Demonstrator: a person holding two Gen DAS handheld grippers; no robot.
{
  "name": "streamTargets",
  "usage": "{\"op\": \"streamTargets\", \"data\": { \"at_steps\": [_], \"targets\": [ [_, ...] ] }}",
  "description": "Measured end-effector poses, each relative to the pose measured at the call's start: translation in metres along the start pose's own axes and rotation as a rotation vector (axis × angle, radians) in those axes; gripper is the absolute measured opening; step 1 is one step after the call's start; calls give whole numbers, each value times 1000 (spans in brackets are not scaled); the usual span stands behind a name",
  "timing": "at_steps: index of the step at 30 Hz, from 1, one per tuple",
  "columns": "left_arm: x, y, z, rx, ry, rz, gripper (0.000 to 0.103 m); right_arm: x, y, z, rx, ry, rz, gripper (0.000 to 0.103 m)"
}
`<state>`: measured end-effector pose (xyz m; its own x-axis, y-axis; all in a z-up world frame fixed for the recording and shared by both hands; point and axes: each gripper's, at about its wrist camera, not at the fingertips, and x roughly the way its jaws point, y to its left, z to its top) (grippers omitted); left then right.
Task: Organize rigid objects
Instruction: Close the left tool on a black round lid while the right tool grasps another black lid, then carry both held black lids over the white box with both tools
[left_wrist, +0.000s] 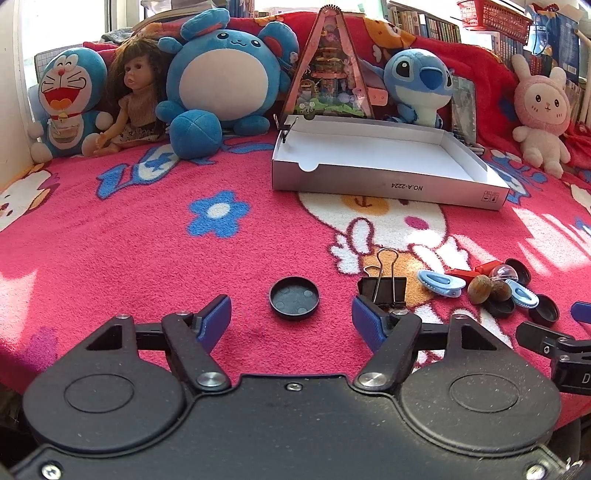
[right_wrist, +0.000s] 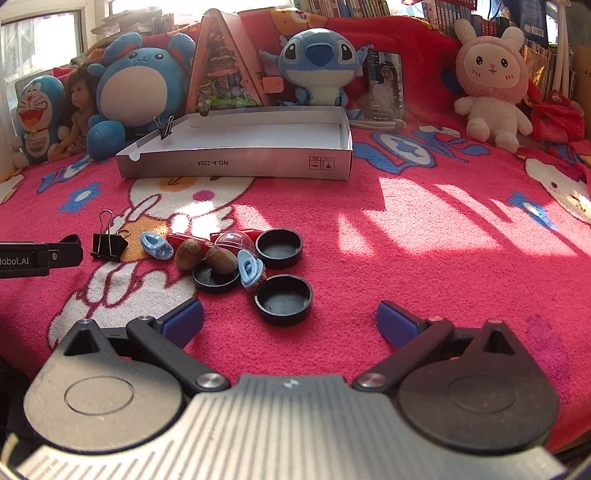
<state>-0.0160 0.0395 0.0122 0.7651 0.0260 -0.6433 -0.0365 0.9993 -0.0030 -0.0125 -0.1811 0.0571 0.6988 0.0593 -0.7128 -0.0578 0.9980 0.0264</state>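
Black round plastic cap (left_wrist: 294, 298) lies alone on pink cartoon-print fleece blanket (left_wrist: 147, 240), between left gripper (left_wrist: 291, 317) parted pads, untouched | right gripper (right_wrist: 290, 321) gaping, empty | white shallow cardboard box (left_wrist: 373, 162) far, plush toys behind | bookshelves at back, sunlight patches right

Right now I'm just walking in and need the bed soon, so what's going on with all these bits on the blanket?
A person is sorting small hard items with a hand-held gripper in each hand. The left hand-held gripper is open around a lone black cap, not yet gripping it. The right hand-held gripper is open and empty, near the pile of black caps, nuts and blue clips. The white cardboard box behind holds only one binder clip on its rim; another binder clip lies by the pile.
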Motion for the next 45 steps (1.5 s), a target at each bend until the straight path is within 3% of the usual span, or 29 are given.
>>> {"op": "streamTargets", "data": {
  "at_steps": [6, 17, 21, 23, 45],
  "targets": [
    [7, 7, 0, -17, 10, -7, 48, -6, -1, 1, -9, -36, -3, 87],
    [14, 6, 0, -16, -5, -18, 44, -11, -3, 0, 2, -59, -13, 53],
    [15, 6, 1, -17, -4, -32, 30, -13, -1, -1, -2, -52, -3, 43],
    [15, 6, 1, -16, -4, -31, 30, -14, -1, -1, 0, -50, -2, 37],
    [9, 4, 35, -20, -61, -84, 30, -16, -17, 28, 73, -120, -49, 36]
  ]
}}
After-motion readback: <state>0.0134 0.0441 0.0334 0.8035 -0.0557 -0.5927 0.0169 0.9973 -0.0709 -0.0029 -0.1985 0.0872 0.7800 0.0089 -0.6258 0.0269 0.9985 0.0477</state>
